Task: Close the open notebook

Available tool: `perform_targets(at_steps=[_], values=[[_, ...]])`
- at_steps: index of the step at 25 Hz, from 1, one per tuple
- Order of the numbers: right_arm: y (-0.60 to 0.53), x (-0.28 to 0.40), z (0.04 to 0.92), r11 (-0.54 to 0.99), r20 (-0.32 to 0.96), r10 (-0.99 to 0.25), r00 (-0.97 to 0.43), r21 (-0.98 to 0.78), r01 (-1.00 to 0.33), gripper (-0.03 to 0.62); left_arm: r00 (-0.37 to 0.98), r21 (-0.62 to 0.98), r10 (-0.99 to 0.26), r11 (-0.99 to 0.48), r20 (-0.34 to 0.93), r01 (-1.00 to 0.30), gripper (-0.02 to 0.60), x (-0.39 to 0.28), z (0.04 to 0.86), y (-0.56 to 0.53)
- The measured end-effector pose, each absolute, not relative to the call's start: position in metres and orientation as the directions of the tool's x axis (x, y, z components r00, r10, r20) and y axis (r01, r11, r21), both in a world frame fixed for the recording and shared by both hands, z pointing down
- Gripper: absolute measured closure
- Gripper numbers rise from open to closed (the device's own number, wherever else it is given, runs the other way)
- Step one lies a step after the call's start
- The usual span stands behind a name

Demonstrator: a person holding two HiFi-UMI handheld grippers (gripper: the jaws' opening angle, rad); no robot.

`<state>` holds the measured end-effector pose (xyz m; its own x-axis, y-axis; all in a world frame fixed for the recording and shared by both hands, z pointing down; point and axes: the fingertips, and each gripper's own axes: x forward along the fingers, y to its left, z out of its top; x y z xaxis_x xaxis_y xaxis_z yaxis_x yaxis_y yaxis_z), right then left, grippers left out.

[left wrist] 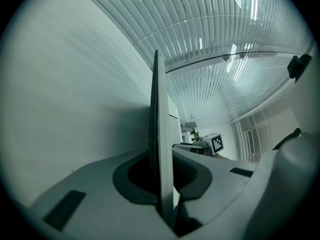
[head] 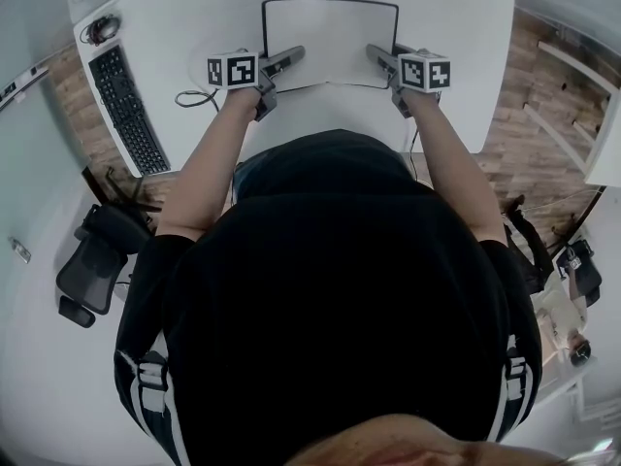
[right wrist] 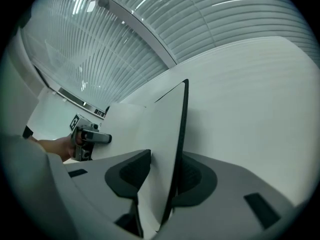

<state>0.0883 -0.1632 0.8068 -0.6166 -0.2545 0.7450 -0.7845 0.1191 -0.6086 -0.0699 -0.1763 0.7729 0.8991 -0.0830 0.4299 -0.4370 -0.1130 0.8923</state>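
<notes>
Left gripper (head: 288,60) is pinching the notebook (head: 330,37) edge, jaws narrow; right gripper (head: 380,57) is straddling it, jaws wide. Judged best: regripping right, then folding with the 2 grippers evenly.

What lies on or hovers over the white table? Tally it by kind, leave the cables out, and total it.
Notebook: 1
Keyboard: 1
Claws: 2, the left claw and the right claw
Total: 4
</notes>
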Motion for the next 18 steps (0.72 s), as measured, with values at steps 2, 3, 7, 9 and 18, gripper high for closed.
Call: perform_targets(at_steps=[2, 3, 7, 9, 18], values=[[-0.16, 0.092, 0.809, 0.111, 0.75, -0.254, -0.611, -0.605, -0.788, 0.437, 0.899, 0.893, -0.082, -0.11, 0.429, -0.436, 0.522, -0.07, 0.773, -0.175], [-0.158, 0.094, 0.81, 0.108, 0.752, -0.254, -0.609, -0.603, -0.79, 0.436, 0.9, 0.894, -0.081, -0.11, 0.428, -0.435, 0.522, -0.07, 0.773, -0.175], [-0.153, 0.099, 0.813, 0.1, 0.757, -0.259, -0.599, -0.596, -0.797, 0.436, 0.899, 0.893, -0.084, -0.109, 0.429, -0.437, 0.522, -0.072, 0.774, -0.174], [-0.15, 0.102, 0.815, 0.091, 0.762, -0.264, -0.591, -0.591, -0.802, 0.436, 0.898, 0.892, -0.09, -0.107, 0.431, -0.439, 0.522, -0.073, 0.775, -0.174], [-0.14, 0.123, 0.81, 0.065, 0.775, -0.305, -0.553, -0.563, -0.824, 0.48, 0.895, 0.888, -0.098, -0.116, 0.436, -0.445, 0.522, -0.073, 0.767, -0.177]])
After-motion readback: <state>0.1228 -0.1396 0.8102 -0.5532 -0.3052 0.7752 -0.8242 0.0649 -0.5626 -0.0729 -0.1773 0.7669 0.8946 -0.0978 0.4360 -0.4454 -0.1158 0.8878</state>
